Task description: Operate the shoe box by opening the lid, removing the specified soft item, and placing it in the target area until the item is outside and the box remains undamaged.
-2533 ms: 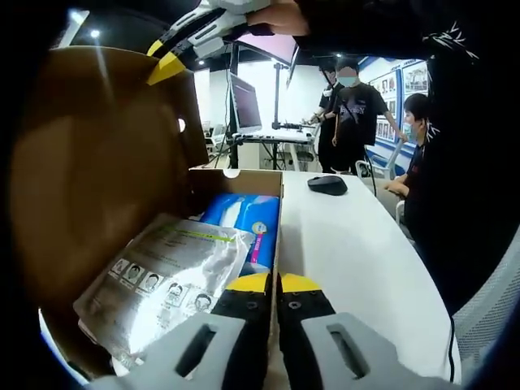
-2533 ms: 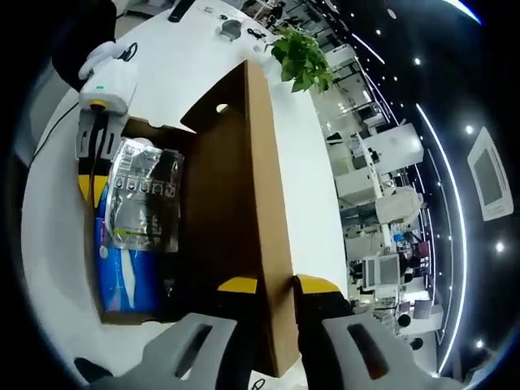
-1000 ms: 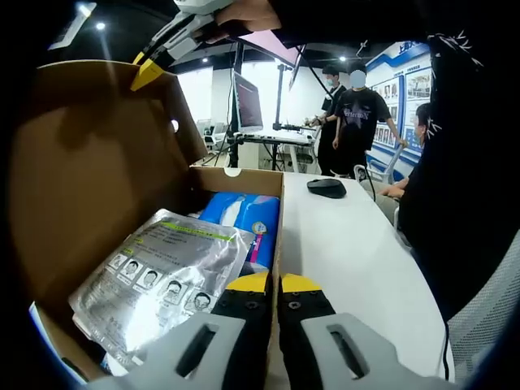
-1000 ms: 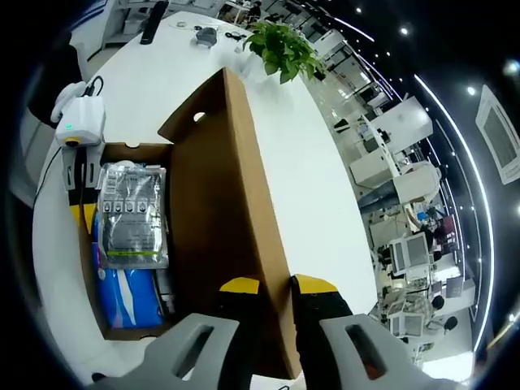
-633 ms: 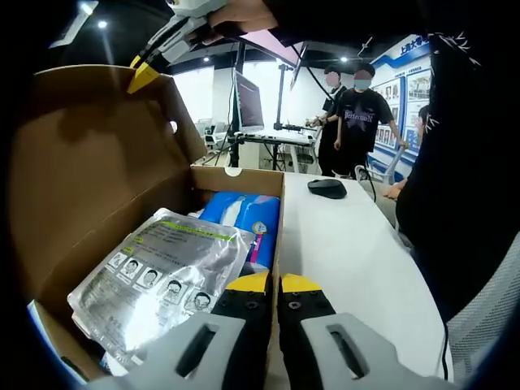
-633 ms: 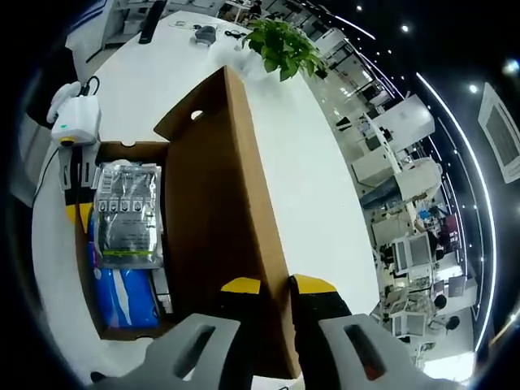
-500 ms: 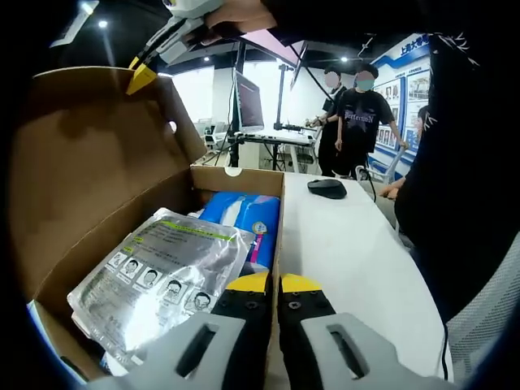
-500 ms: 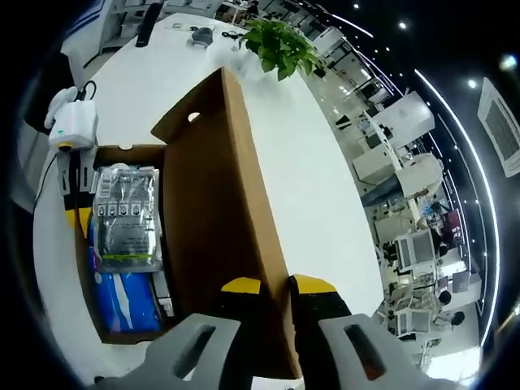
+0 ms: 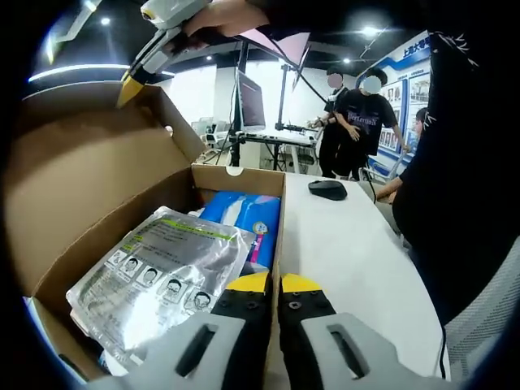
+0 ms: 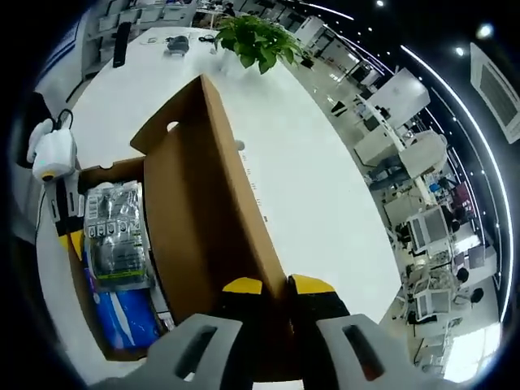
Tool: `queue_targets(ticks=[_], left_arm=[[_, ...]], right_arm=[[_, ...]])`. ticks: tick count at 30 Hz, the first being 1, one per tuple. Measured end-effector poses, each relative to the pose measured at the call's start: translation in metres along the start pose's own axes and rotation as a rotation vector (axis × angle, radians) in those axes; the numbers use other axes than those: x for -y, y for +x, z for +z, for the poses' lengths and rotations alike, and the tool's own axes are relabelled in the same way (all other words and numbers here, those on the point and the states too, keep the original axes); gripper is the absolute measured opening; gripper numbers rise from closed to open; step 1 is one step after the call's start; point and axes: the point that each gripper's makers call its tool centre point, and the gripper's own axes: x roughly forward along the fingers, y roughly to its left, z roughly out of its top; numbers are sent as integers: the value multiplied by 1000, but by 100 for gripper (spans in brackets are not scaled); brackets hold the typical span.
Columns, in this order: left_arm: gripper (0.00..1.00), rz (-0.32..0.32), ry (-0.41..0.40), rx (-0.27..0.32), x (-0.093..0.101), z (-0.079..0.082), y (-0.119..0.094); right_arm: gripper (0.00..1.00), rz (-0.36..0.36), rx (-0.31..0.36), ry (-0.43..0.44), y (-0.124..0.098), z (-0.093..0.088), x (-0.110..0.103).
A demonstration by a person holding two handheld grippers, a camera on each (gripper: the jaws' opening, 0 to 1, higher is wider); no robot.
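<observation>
the brown cardboard shoe box (image 9: 236, 178) is open, right gripper (image 10: 271, 286) pinching its raised brown lid (image 10: 207, 219), left gripper (image 9: 267, 283) clamped on the box's near wall, while the silvery plastic pouch (image 9: 162, 272) and blue soft pack (image 9: 244, 216) are not yet removed.

Both views are sharp at centre and bend strongly toward the edges. Bright ceiling lights (image 10: 486, 31) and a pale table (image 10: 309, 162) give even light; the silver pouch (image 9: 162, 268) glints, and the lid (image 9: 89, 179) is dim inside its own shade
</observation>
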Motion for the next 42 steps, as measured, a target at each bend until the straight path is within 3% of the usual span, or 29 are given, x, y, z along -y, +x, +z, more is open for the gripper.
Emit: queue_targets(ticks=[5, 9, 21, 42], left_arm=[[1, 2, 2, 2, 0, 0, 0], [1, 2, 3, 3, 0, 0, 1], [1, 4, 8, 6, 1, -1, 1], [1, 7, 22, 7, 2, -1, 0]], right_arm=[[6, 3, -9, -16, 7, -2, 2], [4, 1, -38, -146, 13, -5, 4], [2, 30, -81, -233, 23, -6, 4], [3, 109, -143, -254, 48, -15, 4]])
